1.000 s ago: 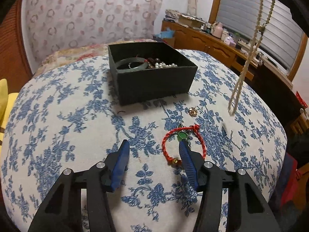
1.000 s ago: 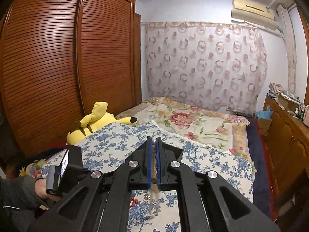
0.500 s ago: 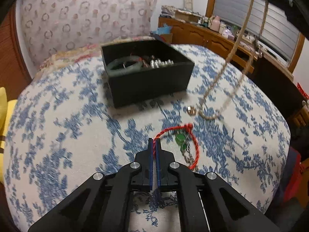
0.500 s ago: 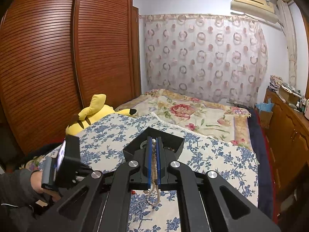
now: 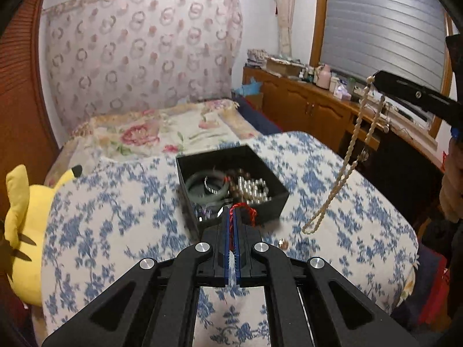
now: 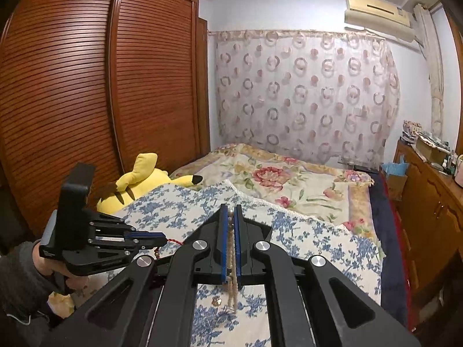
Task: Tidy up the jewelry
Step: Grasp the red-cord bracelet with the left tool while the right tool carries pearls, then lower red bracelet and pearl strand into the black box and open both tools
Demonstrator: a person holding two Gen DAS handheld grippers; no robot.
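My left gripper (image 5: 231, 217) is shut on a red cord bracelet (image 5: 249, 212) and holds it lifted, just in front of a black open box (image 5: 275, 186). The box holds a green bangle (image 5: 199, 189) and pearl beads (image 5: 254, 189). My right gripper (image 6: 230, 215) is shut on a long cream bead necklace (image 6: 230, 286). The necklace (image 5: 344, 170) hangs from it, to the right of the box. The left gripper (image 6: 166, 238) also shows in the right wrist view, with the red cord at its tip. A small gold trinket (image 5: 283, 243) lies on the blue floral cover.
The box stands on a blue floral bedspread (image 5: 115, 217). A yellow plush toy (image 5: 23, 231) lies at the left edge. A wooden dresser (image 5: 312, 110) with clutter stands at the right, a wooden wardrobe (image 6: 86, 101) at the left.
My left gripper closed on the red bracelet and lifted it off the cover toward the box. My right gripper kept hold of the necklace, which now hangs to the right of the box.
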